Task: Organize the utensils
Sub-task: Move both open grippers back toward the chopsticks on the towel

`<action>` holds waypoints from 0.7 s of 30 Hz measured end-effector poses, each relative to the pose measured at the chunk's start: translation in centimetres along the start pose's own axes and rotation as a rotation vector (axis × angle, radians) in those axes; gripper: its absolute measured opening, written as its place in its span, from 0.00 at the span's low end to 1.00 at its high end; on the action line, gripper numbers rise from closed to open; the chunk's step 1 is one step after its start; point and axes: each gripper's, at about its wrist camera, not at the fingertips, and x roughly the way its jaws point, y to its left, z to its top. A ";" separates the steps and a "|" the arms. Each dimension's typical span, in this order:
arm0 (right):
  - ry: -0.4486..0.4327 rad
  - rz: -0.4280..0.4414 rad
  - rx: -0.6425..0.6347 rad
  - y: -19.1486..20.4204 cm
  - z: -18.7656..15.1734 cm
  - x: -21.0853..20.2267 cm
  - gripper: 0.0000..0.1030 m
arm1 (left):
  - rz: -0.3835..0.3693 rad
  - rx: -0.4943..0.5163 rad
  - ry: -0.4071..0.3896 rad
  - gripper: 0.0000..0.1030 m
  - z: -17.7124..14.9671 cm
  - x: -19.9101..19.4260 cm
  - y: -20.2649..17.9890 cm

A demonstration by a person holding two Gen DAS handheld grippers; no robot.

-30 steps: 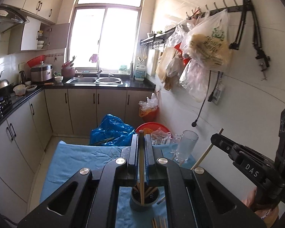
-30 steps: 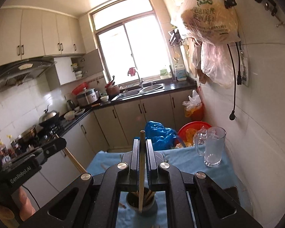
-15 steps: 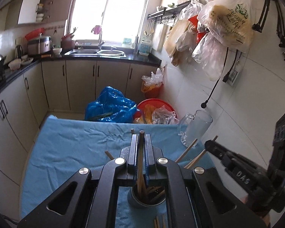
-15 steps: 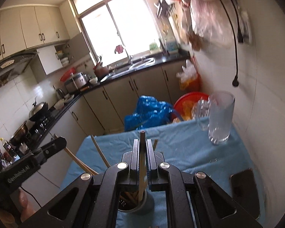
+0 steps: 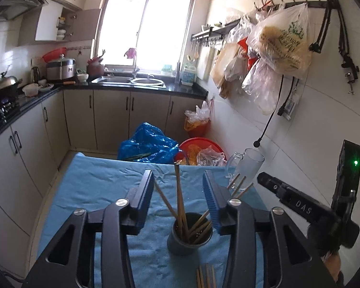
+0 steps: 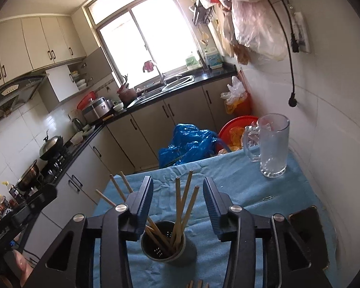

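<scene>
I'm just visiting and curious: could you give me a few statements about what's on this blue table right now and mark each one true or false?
1. Chopsticks stand in the dark holder. True.
2. The right gripper is clamped on a chopstick. False: its jaws have just been opening and touch none.
3. The glass mug lies on its side. False: it stands upright.
4. The left gripper is open. True.
5. The tablecloth is red. False: it is blue.

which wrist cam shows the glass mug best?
Right wrist. The glass mug stands whole and unobstructed on the blue cloth, handle and base visible. In the left wrist view the mug is smaller, and chopsticks cross its lower part.
</scene>
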 end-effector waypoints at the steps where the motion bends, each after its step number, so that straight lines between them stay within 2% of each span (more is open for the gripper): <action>1: -0.004 -0.004 -0.007 0.1 -0.2 -0.7 0.49 | 0.005 0.006 -0.007 0.46 -0.2 -0.7 0.0; 7: -0.004 -0.031 -0.055 -0.1 -1.5 -4.7 0.56 | 0.071 0.058 -0.029 0.56 -3.3 -5.8 -0.1; 13: 0.019 -0.106 -0.158 -1.2 -3.5 -9.8 0.59 | 0.109 0.064 0.003 0.58 -7.4 -10.0 0.9; 17: 0.042 -0.217 -0.272 -2.2 -5.4 -13.9 0.62 | 0.133 0.070 0.010 0.62 -10.3 -12.8 1.5; 21: 0.078 -0.384 -0.388 -3.3 -7.7 -17.6 0.66 | 0.151 0.089 -0.006 0.64 -13.1 -15.2 1.9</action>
